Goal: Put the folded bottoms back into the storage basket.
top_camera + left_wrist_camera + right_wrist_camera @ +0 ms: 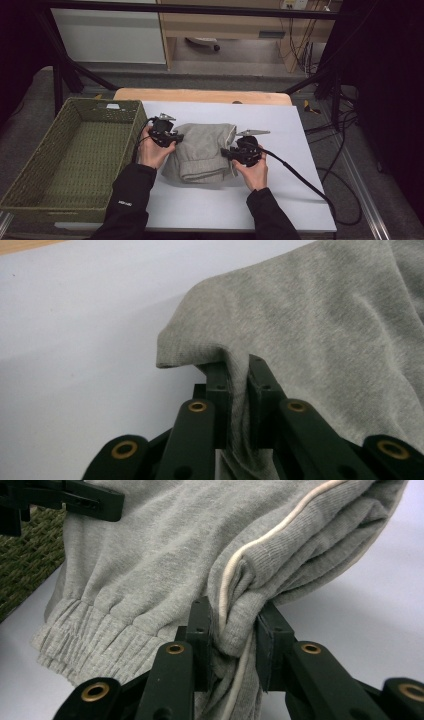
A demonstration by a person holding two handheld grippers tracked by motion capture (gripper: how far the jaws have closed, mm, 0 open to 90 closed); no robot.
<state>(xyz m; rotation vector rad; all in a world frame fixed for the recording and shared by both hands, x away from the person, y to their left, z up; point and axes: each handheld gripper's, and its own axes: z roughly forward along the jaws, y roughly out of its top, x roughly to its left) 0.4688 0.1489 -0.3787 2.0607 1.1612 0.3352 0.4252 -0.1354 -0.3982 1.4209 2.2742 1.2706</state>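
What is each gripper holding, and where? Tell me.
Both hold the folded grey garment: left gripper pinches its left edge, right gripper its right, striped edge.

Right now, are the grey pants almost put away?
Partway. Done: the pants look folded into a bundle. In hand: the left hand-held gripper and right hand-held gripper each pinch one side of it. Left: probably moving it to the basket, which holds nothing yet.

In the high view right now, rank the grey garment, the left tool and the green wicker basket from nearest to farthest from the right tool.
1. Grey garment: clamped in the right tool, at mid-table.
2. Left tool: across the garment, pinching its left edge.
3. Green wicker basket: farthest, beside the white sheet at the table's left.
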